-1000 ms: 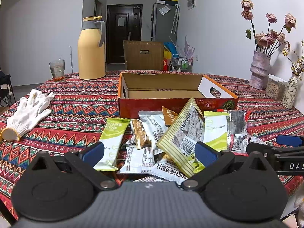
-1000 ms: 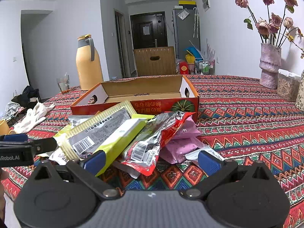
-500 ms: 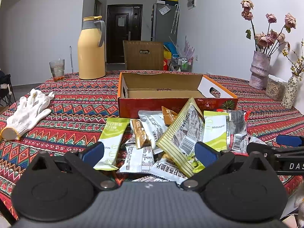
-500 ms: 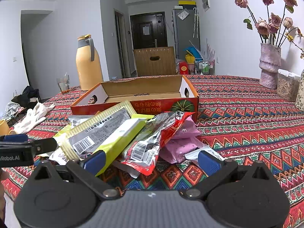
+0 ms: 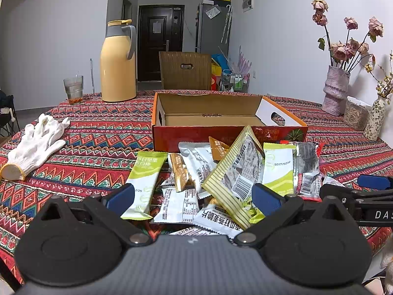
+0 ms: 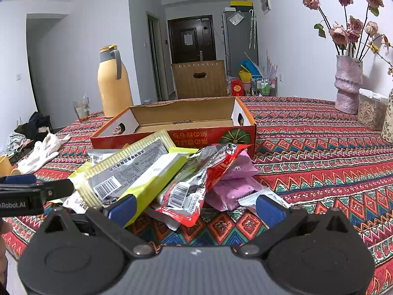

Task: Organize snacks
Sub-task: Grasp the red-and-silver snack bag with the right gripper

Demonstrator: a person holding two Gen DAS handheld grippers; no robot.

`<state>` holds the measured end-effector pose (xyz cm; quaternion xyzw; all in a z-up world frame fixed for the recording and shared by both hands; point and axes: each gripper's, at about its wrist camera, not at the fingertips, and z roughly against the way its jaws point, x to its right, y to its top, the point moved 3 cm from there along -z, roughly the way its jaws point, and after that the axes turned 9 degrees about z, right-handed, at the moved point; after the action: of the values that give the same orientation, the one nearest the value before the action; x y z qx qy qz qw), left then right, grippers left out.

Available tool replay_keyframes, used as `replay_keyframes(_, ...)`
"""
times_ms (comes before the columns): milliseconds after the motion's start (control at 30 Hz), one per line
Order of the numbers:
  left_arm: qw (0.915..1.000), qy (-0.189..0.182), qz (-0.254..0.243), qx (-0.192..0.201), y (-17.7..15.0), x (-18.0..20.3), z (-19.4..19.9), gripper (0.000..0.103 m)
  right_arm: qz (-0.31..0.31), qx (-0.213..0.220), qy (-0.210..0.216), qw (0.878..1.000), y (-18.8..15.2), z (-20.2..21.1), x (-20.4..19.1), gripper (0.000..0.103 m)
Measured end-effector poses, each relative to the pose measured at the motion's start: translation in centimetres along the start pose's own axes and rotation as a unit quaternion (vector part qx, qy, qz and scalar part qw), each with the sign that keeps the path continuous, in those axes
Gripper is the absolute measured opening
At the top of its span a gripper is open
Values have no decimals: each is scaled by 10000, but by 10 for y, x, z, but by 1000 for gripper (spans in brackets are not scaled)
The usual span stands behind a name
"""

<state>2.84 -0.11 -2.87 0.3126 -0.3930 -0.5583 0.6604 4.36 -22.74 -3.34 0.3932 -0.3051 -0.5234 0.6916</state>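
Left wrist: the left gripper [image 5: 192, 200] is spread wide and empty over the snacks [image 5: 221, 179], with the box [image 5: 228, 135] at 12 o'clock; pick one loose top packet. Right wrist: the right gripper [image 6: 196, 207] gapes empty; the red packet [image 6: 196, 186] at 12 o'clock looks easiest.

A lived-in home is shown, apparently a dining area opening onto an entrance hall. The worktop [image 5: 98, 132] is covered with a red zigzag-patterned woven cloth, on which a tall yellow thermos jug with a grey handle [image 5: 118, 61], a clear drinking glass [image 5: 73, 90] and a mauve ceramic vase of dried pink roses [image 6: 348, 84] are set. A brown wooden chair back with a cut-out handle [image 5: 185, 73] is seen at the far edge. Behind it, a dark front door [image 6: 192, 39] and a grey refrigerator with papers stuck on it [image 6: 239, 39] are visible against plain white walls.
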Motion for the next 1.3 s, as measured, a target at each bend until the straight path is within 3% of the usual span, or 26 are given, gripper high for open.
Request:
replay_keyframes(300, 10000, 11, 6, -5, -1, 1, -1, 103, -14, 60, -45, 10000, 0, -2, 2, 100)
replay_keyframes(600, 10000, 47, 26, -44, 0, 1, -8, 103, -226, -49, 17, 9997, 10, -27, 14, 78)
replay_keyframes(833, 9999, 83, 55, -105, 3, -4, -16, 103, -603, -315, 246, 9974, 18, -67, 19, 55)
replay_keyframes(1100, 9997, 132, 135, -175, 4, -11, -25, 103, -877, -406, 415, 9944, 11, -84, 16, 52)
replay_keyframes(1233, 9996, 142, 154, -200, 3, -13, -27, 103, -1036, -262, 617, 9924, 13, -79, 20, 28)
replay_keyframes(1300, 9995, 154, 176, -206, 3, -13, -27, 103, -1056, -167, 626, 9923, 14, -74, 22, 23)
